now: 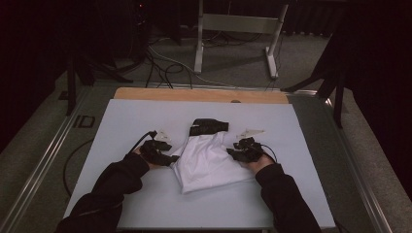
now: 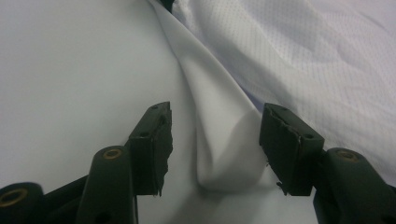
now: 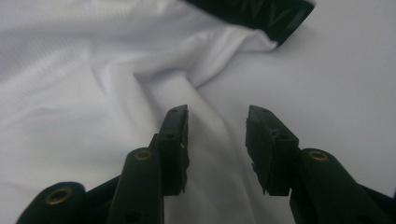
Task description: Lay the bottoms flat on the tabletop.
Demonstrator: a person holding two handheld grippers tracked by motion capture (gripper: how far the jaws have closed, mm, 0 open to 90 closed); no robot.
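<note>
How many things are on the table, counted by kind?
White mesh-fabric garment with a black band: 1
Black two-jaw grippers: 2, left gripper and right gripper
White table cover: 1
Total: 4

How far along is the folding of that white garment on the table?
Partly done: the white garment already lies in a rough folded bundle, its black part at the far end. In hand: the left gripper and right gripper stand open over fabric ridges at its side edges. Gripping and further folding remain.

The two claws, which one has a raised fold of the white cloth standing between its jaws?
The left claw: a fold of the white garment stands between its open jaws. The right claw straddles flatter cloth edge.
</note>
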